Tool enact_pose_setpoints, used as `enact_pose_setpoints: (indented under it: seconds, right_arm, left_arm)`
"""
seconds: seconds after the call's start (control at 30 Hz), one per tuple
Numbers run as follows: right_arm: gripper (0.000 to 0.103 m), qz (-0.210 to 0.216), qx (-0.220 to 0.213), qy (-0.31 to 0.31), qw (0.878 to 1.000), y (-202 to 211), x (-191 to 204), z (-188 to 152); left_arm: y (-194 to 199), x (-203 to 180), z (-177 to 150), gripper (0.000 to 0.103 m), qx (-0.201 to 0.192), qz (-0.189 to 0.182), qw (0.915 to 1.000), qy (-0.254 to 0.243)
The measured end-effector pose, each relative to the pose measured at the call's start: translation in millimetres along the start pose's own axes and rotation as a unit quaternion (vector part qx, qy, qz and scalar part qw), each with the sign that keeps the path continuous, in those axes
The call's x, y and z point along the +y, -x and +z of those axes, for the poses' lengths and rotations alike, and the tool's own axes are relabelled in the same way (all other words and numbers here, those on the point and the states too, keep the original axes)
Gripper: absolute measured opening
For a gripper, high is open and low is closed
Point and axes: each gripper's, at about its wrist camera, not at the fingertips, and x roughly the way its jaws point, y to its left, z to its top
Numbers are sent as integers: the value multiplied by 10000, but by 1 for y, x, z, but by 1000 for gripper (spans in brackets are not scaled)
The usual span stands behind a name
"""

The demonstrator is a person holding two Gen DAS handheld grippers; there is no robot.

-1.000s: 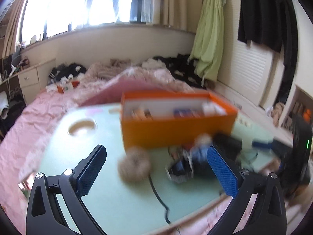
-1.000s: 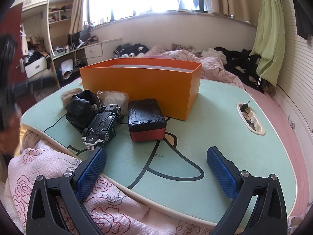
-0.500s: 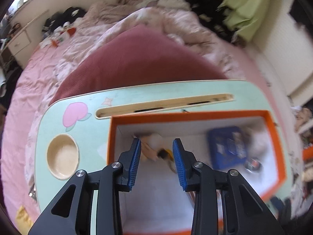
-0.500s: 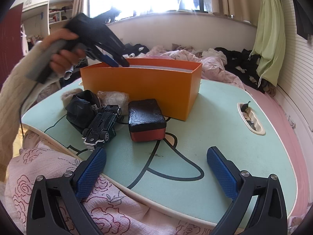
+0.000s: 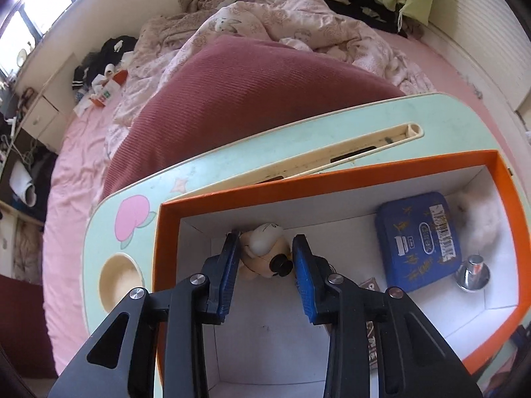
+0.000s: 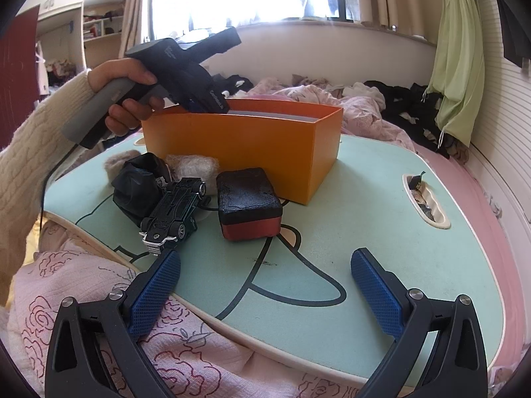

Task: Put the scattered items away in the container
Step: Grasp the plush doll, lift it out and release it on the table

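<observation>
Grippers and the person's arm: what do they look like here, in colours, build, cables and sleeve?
Both the left gripper and right gripper have black angular linkage arms with silver pivot screws and blue, cross-hatch textured finger pads. From the right wrist view, the left one has a dark body with small pale lettering, a grey pistol handle and a black cable. The sleeve is cream cable-knit.
</observation>
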Motion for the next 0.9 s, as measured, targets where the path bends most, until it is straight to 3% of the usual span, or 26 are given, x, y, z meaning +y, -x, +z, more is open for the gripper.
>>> enact_pose_setpoints:
  seconds: [0.1,0.3,0.47,0.57,0.77,0.9]
  right_arm:
    - [102,-1,0,0,10000,0,0,0]
    - [102,1,0,-2,10000,0,0,0]
    - [102,2,-2,-1,10000,0,0,0]
    - [102,3,-2,-1,10000,0,0,0]
    - [102,4,-2,0,10000,0,0,0]
    - [102,5,-2,-1,10000,0,0,-1]
  left_arm:
    - [3,2,-3,31,-124,-59,9999,-27]
    - [32,5,-16,31,-609,-525,9968,19]
    - [89,17,-38,31,-1329,-960,9863,163]
    - [119,24,-70,31,-1695,-1279,9770,175]
    - [111,28,-133,31,-1716,-1619,9713,297]
    - [78,14,-145,31,-1448,-1462,9781,310]
